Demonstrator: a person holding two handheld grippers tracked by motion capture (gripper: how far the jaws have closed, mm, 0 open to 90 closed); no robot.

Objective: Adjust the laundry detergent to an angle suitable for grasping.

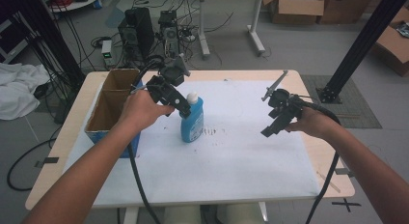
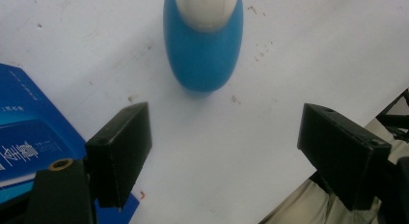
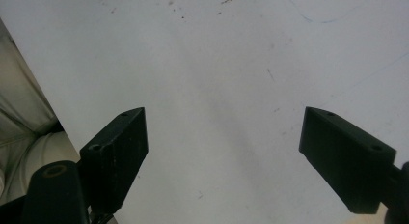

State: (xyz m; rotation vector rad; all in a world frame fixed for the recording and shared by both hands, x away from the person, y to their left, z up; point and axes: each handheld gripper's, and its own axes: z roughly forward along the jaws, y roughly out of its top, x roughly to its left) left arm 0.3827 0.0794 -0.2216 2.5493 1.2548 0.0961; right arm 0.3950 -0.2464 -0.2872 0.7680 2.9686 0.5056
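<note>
The blue bottle (image 1: 192, 121) with its white cap stood upright on the white table cover (image 1: 241, 156), just beside the open cardboard box (image 1: 110, 105) at the table's left. The left gripper (image 1: 182, 110) hovered above and just to the left of the bottle's cap, its jaws spread wide with nothing between them; in the left gripper view the bottle (image 2: 202, 40) sat ahead of the jaws, not yet inside the gap. The right gripper (image 1: 268, 131) hung well apart over bare cover on the right, its jaws likewise apart and empty. The step in hand looked like the approach for a grasp on the bottle. The next move probably called for bringing the left gripper forward and down until the jaws straddled the bottle's body, then closing squarely so it would not tip toward the box
</note>
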